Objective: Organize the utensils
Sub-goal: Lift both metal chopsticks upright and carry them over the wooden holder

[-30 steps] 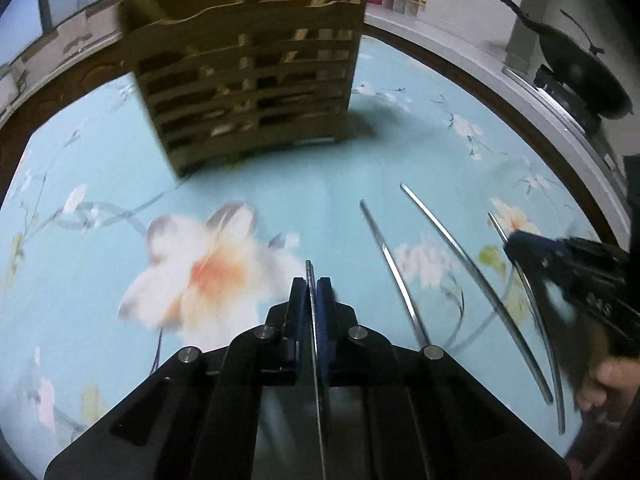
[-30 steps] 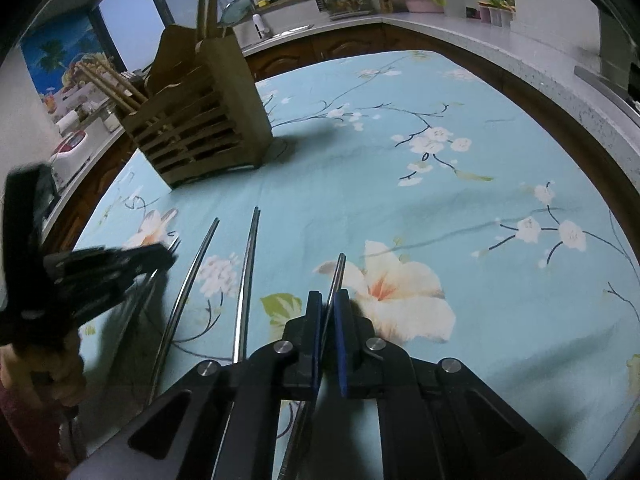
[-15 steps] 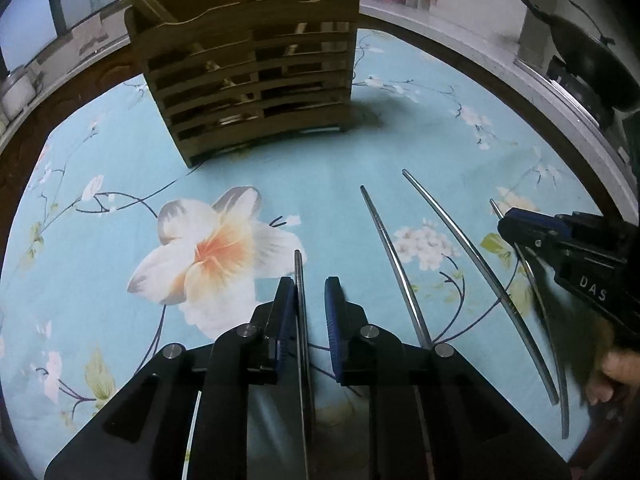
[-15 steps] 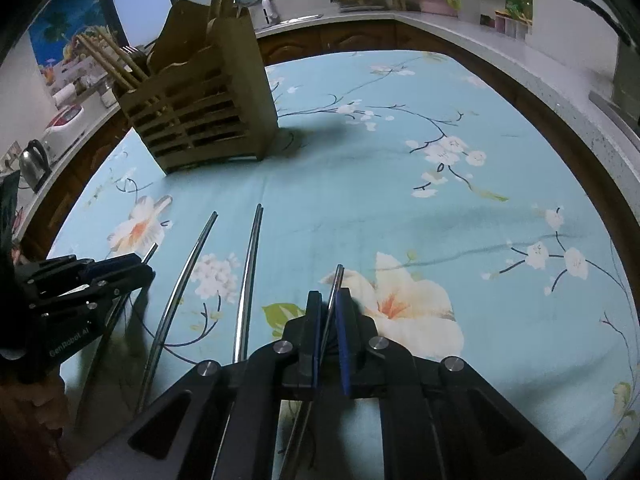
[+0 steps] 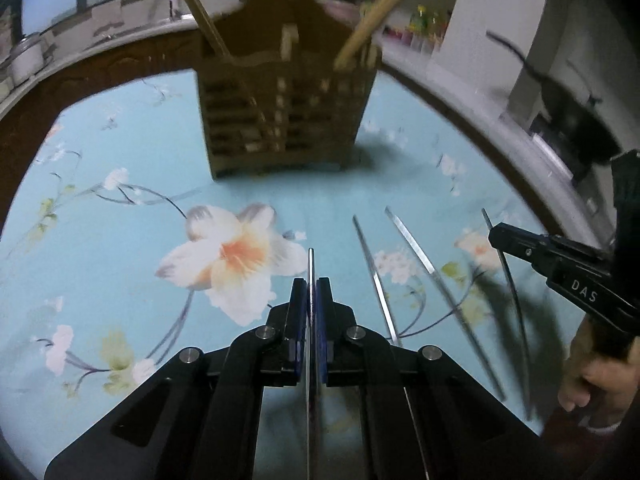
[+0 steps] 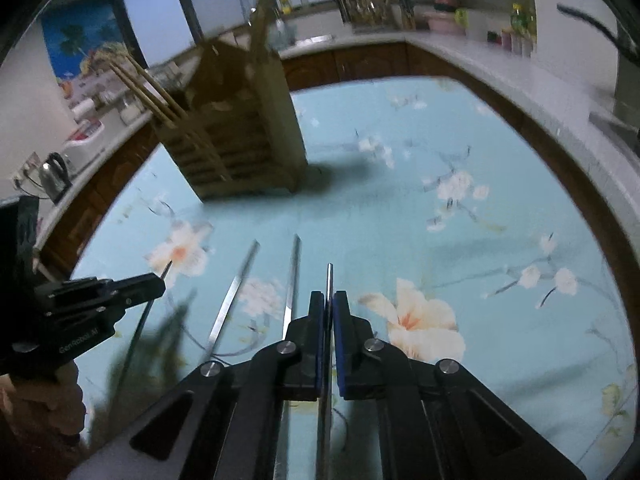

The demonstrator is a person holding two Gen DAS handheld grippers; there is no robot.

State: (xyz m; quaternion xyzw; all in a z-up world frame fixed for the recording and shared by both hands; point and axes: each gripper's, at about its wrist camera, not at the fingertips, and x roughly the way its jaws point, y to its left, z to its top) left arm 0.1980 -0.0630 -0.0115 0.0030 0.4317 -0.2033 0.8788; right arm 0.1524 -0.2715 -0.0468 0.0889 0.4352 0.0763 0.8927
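Steel chopsticks are the job here, and each hand is gripping one: the left gripper (image 5: 311, 292) is pinching a thin metal chopstick (image 5: 310, 264) flat between its closed fingers, and the right gripper (image 6: 329, 304) is clamped on another chopstick (image 6: 329, 276) the same way. Both sticks are running lengthwise along the fingers, tips poking out ahead, probably so each can be aimed point-first into a slot. Two more loose chopsticks (image 5: 412, 248) are lying side by side on the floral blue cloth of the bench (image 5: 120, 240), between the two grippers. Ahead, well apart from them, the slatted wooden holder (image 5: 286, 120) is standing upright with wooden chopsticks (image 5: 376, 12) already leaning out of it, likely the destination for the metal ones.
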